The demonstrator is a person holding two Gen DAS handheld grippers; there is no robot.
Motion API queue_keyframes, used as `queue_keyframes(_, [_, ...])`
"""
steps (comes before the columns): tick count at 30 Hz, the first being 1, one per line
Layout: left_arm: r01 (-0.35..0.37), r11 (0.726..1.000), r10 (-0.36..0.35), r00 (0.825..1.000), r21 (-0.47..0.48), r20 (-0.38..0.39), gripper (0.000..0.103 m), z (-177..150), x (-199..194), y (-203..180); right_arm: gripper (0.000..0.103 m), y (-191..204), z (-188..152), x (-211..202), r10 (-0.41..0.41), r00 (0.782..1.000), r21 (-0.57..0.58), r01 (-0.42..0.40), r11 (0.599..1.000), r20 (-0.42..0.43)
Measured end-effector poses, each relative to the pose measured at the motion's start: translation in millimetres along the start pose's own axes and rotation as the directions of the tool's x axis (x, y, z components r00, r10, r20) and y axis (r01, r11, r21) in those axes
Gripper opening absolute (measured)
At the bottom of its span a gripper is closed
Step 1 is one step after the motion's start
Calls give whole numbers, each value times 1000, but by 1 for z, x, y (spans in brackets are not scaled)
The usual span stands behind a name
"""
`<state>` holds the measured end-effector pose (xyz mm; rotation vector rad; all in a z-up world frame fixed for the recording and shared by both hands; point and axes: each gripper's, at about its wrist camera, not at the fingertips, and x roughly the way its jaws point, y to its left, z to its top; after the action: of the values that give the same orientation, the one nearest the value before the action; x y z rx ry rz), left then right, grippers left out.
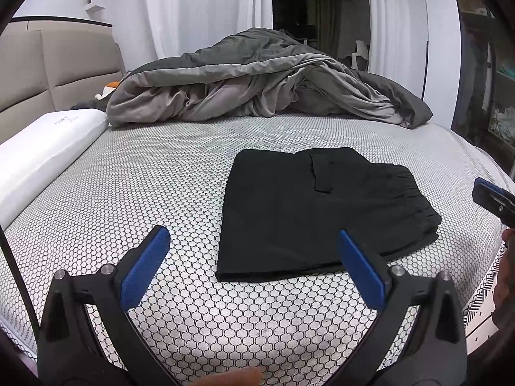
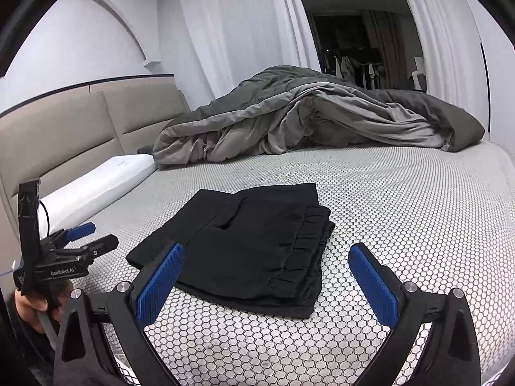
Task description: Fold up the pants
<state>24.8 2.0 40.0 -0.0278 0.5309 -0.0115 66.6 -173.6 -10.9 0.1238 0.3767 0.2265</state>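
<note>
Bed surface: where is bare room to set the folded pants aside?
Free: the honeycomb sheet between the white pillow and the folded pants; also the strip between the pants and the grey duvet. Crowded: the far side under the duvet. Both claws, left and right, are open.

The pants (image 1: pixel 315 212) are soft black cloth, not shiny, with a crinkly stretchy band on one side. My left gripper (image 1: pixel 254 257) and my right gripper (image 2: pixel 267 273) are hard black plastic with bumpy blue pads (image 2: pixel 161 283) and little shiny metal pins. The bed cover (image 1: pixel 145 177) looks rough with tiny rings, and the grey blanket (image 1: pixel 257 83) is smooth, wrinkly cloth.
</note>
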Motion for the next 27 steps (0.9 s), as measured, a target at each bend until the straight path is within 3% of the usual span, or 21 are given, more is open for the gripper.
queue_keyframes(27, [-16,1000,16,1000,-4,-11,102,-1,5,4,103,3,0,-4,-16,1000,-16,16,1000,7])
